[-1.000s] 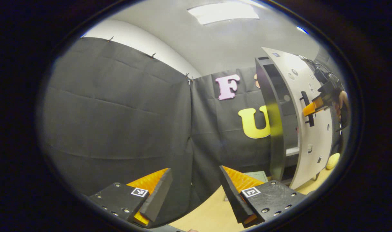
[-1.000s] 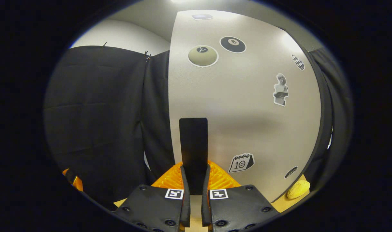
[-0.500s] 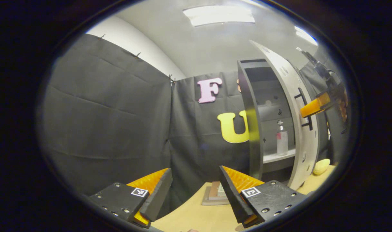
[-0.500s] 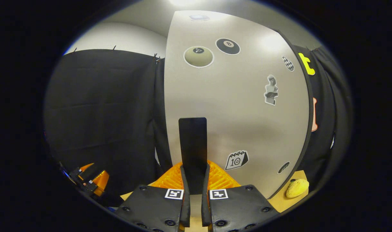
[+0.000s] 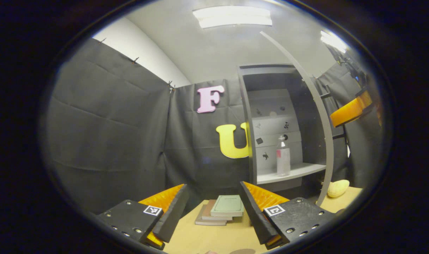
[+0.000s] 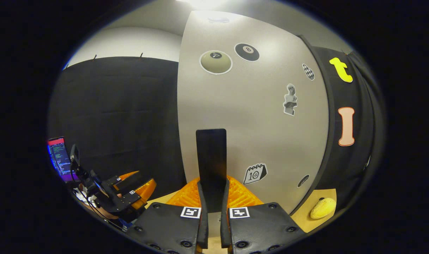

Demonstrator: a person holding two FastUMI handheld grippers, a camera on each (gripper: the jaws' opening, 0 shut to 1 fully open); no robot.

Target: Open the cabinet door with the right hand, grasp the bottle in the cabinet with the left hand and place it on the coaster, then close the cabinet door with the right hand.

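The right hand-held gripper [image 6: 212, 211] is clamped on the dark upright handle [image 6: 211, 162] of the cabinet door [image 6: 249, 116], both fingers pressed against the bar, which rises straight up from between them in the right gripper view. Beyond the handle, the pale door face carries several stickers, among them two billiard balls [image 6: 232, 58] high up and a small calendar [image 6: 255, 174] just right of the fingers. Low and to the right of this hand-held gripper, a yellow rounded object [image 6: 322, 208] lies on the table [image 6: 311, 222] past the door's lower edge.

Low and to the left in the same view, the left hand-held gripper [image 6: 129, 187] shows farther off, with a lit screen [image 6: 60, 158] behind it.

In the left gripper view, the left hand-held gripper [image 5: 212, 208] hangs with its fingers spread wide apart and nothing between them. Just ahead of them, a short stack of books [image 5: 223, 210] lies on the table [image 5: 200, 240]. Farther ahead and to the right, the cabinet [image 5: 270, 123] stands open, its door [image 5: 318, 116] seen nearly edge-on. The clear bottle [image 5: 283, 157] stands upright on the cabinet's shelf [image 5: 288, 174], well apart from the open fingers. Whether a dark shape at the bottom edge of that view is the coaster cannot be told.
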